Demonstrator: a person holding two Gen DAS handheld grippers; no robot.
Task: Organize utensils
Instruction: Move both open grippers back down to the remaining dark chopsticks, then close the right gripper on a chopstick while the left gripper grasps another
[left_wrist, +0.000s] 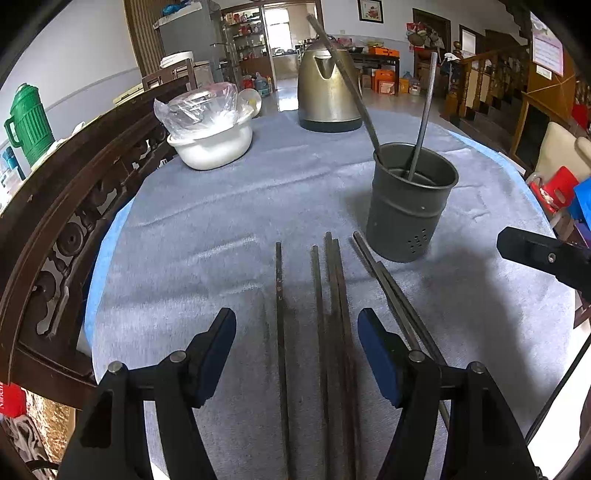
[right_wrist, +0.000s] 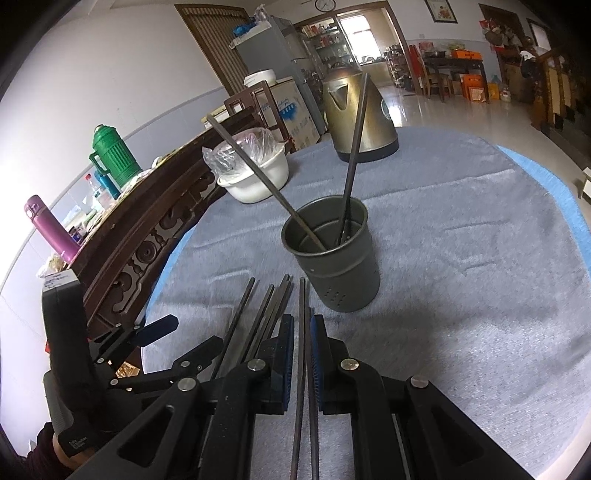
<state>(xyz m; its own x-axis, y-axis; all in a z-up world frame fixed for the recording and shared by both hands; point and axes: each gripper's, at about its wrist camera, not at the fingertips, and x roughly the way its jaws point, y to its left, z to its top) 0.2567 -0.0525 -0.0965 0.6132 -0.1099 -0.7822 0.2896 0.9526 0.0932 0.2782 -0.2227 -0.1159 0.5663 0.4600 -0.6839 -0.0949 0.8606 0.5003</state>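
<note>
Several dark chopsticks lie side by side on the grey cloth. A dark metal utensil holder stands behind them with two chopsticks leaning in it; it also shows in the right wrist view. My left gripper is open, its jaws wide apart over the middle chopsticks. My right gripper is nearly closed around two chopsticks at the right of the row, with narrow gaps at the pads. The left gripper shows at the left in the right wrist view.
A steel kettle stands at the back of the table. A white bowl with a plastic bag sits back left. A carved wooden chair back runs along the table's left edge. A green thermos stands beyond it.
</note>
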